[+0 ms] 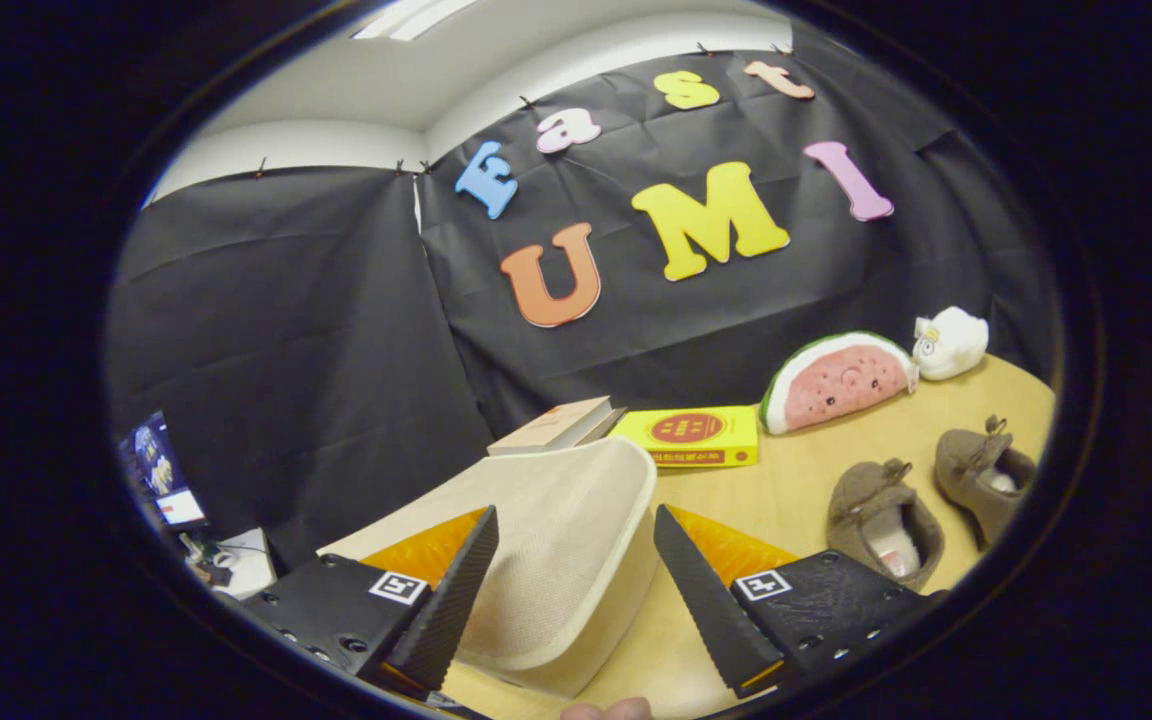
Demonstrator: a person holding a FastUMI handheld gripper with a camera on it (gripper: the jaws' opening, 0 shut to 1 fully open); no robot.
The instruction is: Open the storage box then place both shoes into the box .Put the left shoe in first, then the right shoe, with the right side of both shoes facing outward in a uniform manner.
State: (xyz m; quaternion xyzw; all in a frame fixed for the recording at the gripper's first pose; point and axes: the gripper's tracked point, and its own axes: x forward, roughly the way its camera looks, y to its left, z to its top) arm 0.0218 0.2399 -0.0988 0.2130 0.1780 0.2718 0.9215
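Storage box [556, 560] with its cream lid sits on the wooden table [786, 500], reaching between the spread fingers of the gripper [576, 590], neither visibly pressing it. Behind it lie a book [556, 425] and a yellow box [696, 437]. Rightward, a watermelon plush [836, 382], a white plush [951, 343] and two brown shoes [886, 520] [986, 478].

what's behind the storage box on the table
Behind the cream storage box, which sits between the open jaws, lie a pale book and a yellow book. The box hides the pale book's lower part and whatever is inside it.
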